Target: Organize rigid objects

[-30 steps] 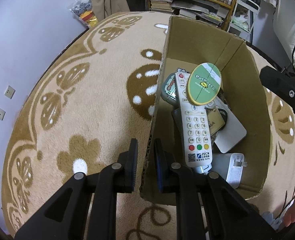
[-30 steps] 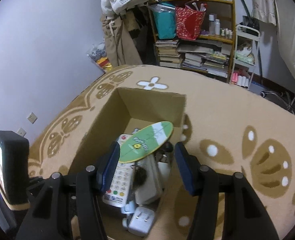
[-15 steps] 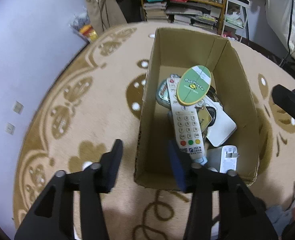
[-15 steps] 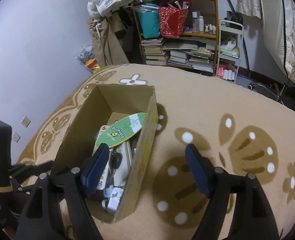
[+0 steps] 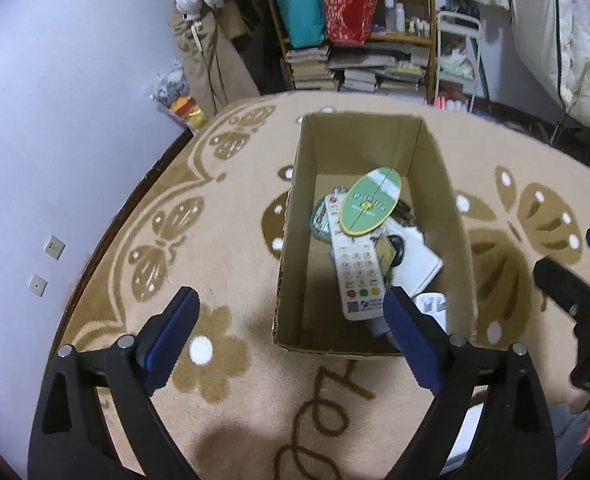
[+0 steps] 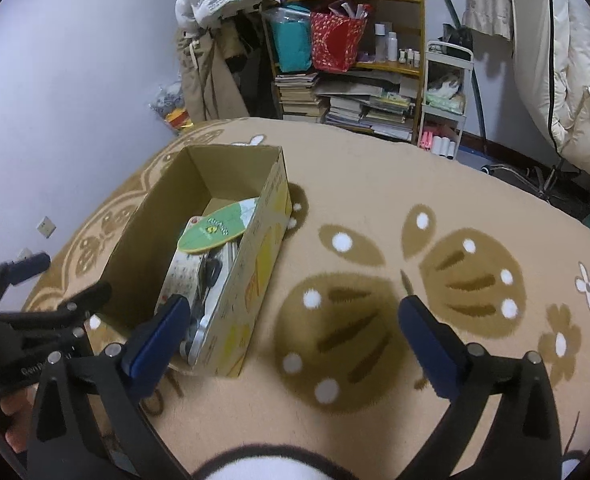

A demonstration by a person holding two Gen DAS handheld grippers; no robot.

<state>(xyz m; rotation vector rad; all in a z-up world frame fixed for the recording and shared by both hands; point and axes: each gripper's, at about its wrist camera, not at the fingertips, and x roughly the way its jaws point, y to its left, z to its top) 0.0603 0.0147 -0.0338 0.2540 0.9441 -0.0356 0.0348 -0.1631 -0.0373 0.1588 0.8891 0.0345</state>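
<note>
We hold both grippers above the patterned carpet [image 5: 223,240] with nothing in either claw. Our left gripper [image 5: 291,324] has its blue-padded fingers spread wide apart, hovering just short of the near end of the cardboard box [image 5: 291,264]; our right gripper [image 6: 291,320] is likewise spread wide, over a brown butterfly motif to the right of the box and clear of it. The box stands open on the carpet, its long sides running away from us toward the cluttered bookshelf [image 6: 375,60] at the far wall. Inside it the task's things lie heaped toward the near end and the right wall — a white remote control [image 5: 355,268] with coloured buttons lies lengthwise, and a green oval card [image 5: 369,206] rests tilted across its far end. Beside the remote, against the right wall, we see a flat white rectangular item [image 5: 419,264] and, in the near right corner, a white plug adapter [image 5: 431,306]. A dark object lies between remote and white item; we cannot tell what it is.
</note>
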